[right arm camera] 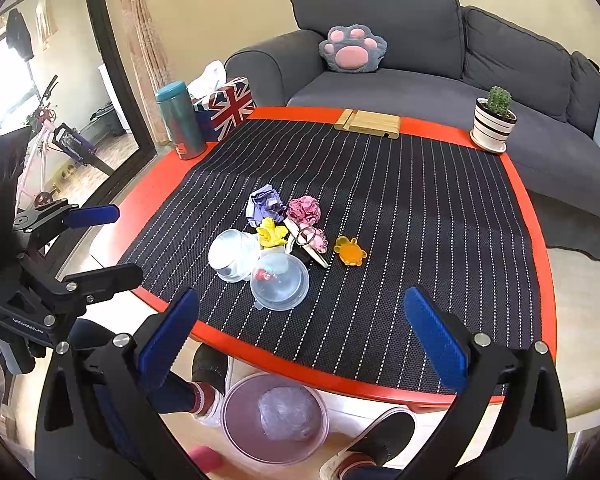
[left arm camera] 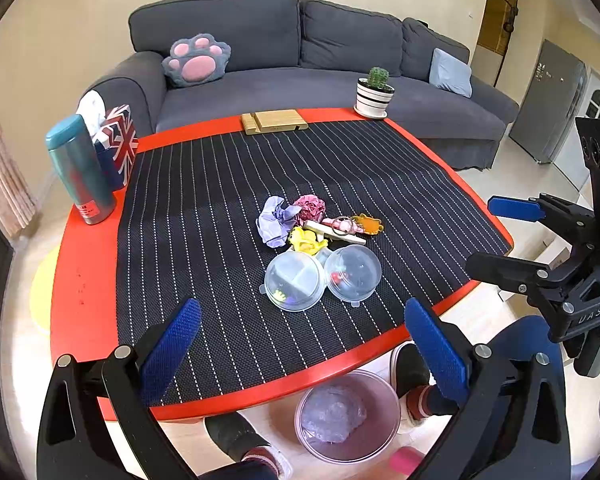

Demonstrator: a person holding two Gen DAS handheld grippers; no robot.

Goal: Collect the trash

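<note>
A pile of small things lies mid-mat: a crumpled lavender paper (left arm camera: pixel 275 221) (right arm camera: pixel 264 204), a crumpled pink paper (left arm camera: pixel 309 208) (right arm camera: pixel 304 209), a yellow toy (left arm camera: pixel 306 240) (right arm camera: pixel 272 233), an orange toy (left arm camera: pixel 367 224) (right arm camera: pixel 350 251), a pink keychain (left arm camera: pixel 342 226) (right arm camera: pixel 314 238) and two clear round containers (left arm camera: pixel 294 280) (left arm camera: pixel 353 273) (right arm camera: pixel 233 255) (right arm camera: pixel 279 283). A clear bin (left arm camera: pixel 346 416) (right arm camera: pixel 274 418) with a bag inside stands on the floor below the table's near edge. My left gripper (left arm camera: pixel 302 354) and right gripper (right arm camera: pixel 300 340) are open and empty above that edge.
On the red table (left arm camera: pixel 80 280) with its striped mat (left arm camera: pixel 220 200) stand a teal bottle (left arm camera: pixel 80 168), a Union Jack tissue box (left arm camera: pixel 118 146), a wooden stand (left arm camera: pixel 274 121) and a potted cactus (left arm camera: pixel 375 94). A grey sofa (left arm camera: pixel 284 64) is behind. The person's feet are under the edge.
</note>
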